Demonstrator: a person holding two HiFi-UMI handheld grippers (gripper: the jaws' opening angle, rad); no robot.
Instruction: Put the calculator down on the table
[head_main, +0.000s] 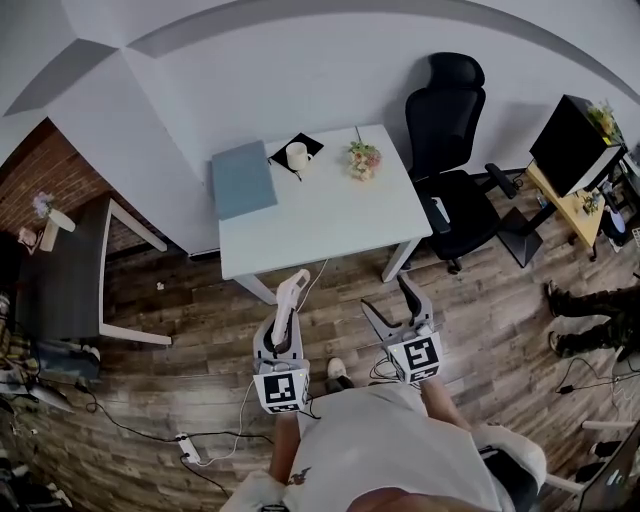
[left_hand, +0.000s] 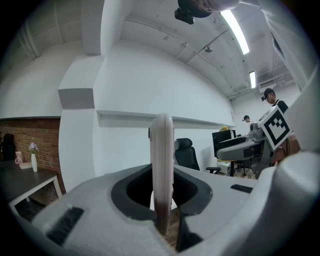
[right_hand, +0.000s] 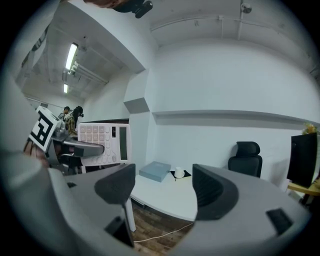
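Carefully is how I want this carry done: the left gripper should stay level until it is over bare tabletop. Then, I judge, it should sink until the slim white plastic calculator lies flat before I let go. Its jaws are fully closed on the calculator's lower end. The body stands edge-on and upright out of them, in the air above the brown wooden floor and short of the table. My right gripper has its jaws wide apart with nothing between them. Ahead is the white square table, its near half bare. At the far side lie a grey-blue flat book, a white cup on a black mat and a small bunch of flowers. I'd aim for the near edge, well apart from those.
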